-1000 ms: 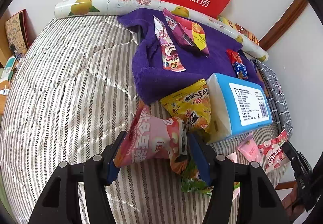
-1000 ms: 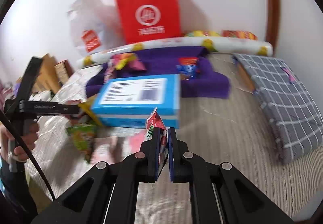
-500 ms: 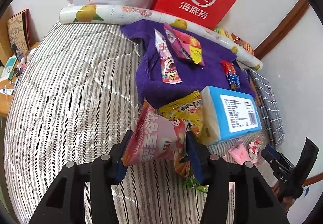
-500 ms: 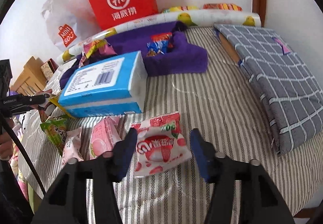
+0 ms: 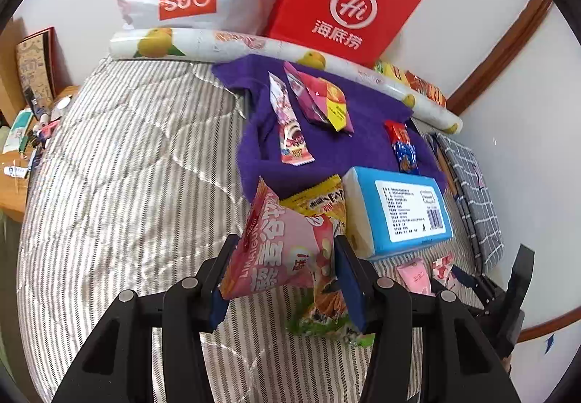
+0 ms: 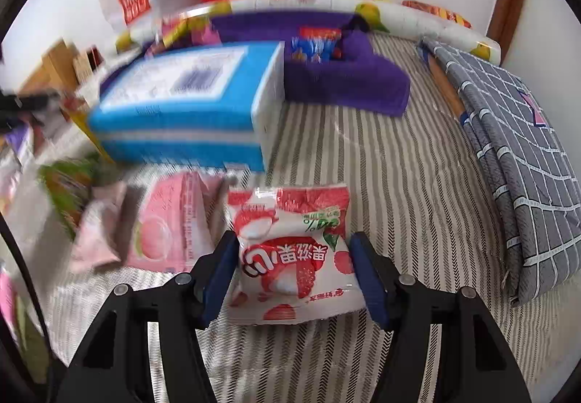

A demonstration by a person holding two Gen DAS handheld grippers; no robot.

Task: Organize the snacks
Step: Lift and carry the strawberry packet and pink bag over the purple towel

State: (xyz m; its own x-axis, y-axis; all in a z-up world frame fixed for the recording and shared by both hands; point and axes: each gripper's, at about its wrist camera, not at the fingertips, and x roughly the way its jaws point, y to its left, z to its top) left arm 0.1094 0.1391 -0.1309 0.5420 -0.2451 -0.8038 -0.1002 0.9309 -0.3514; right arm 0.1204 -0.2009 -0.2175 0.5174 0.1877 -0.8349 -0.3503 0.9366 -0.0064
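Right gripper [image 6: 294,268] just opened, lychee packet [image 6: 290,250] dropped on bed [image 6: 399,185]; left gripper [image 5: 283,272] clamping pink packet [image 5: 279,250], lifted for sorting.

We see the right gripper [image 6: 295,270] with jaws parted, having just been opening; a red-and-white lychee candy packet [image 6: 290,254] lies between them on the grey-striped quilted bedcover [image 6: 392,185]. A pale pink peach snack pouch [image 6: 170,225] lies just beside it. A blue-and-white rectangular box [image 6: 189,101] sits behind, blurred.
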